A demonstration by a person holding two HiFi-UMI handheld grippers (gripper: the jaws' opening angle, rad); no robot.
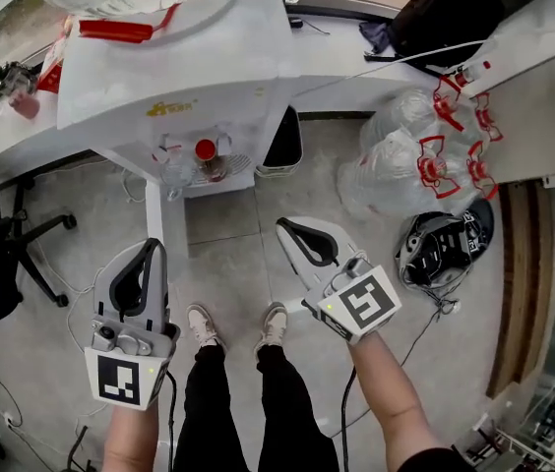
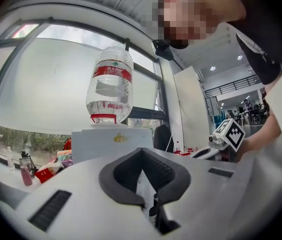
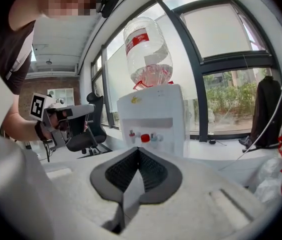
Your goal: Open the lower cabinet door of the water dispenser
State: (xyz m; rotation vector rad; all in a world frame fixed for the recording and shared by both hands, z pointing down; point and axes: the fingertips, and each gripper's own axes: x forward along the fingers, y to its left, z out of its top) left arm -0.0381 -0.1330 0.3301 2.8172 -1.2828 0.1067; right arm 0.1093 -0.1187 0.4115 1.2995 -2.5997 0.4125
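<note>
**Both grippers shut & empty; the door lies lower than they aim**

Nearest to you: L gripper (image 1: 152, 247) and R gripper (image 1: 289, 227) are held side by side in front of your body, above your shoes (image 1: 202, 324), and apart from each other. Both have jaws pressed together w/ nothing btw. the pads; each gripper view shows the dark pads meeting on air only. I judge this is a carrying pose, not a working one. Shut jaws are compact and could hook or push a door edge, but here they touch nothing.

Next, a strip of floor (image 1: 228, 273) lies in front of your shoes, towards the water dispenser (image 1: 174, 62). Its lower front (image 1: 220, 216), where the cabinet door belongs, is ahead of the tips and btw. them in direction. From so steep above I cannot tell if the door is shut or ajar, and no handle shows.

In the R gripper view the taps (image 3: 145, 138) sit just above the jaw tips, and the lower front is hidden behind the gripper body. The L gripper view sees only the top box and the big bottle (image 2: 109, 84). So both prob. aim too high for the door; one must come down to reach it.

Farther: empty bottles (image 1: 396, 155) lie on the floor at your R, a chair (image 1: 7, 254) at your L.
</note>
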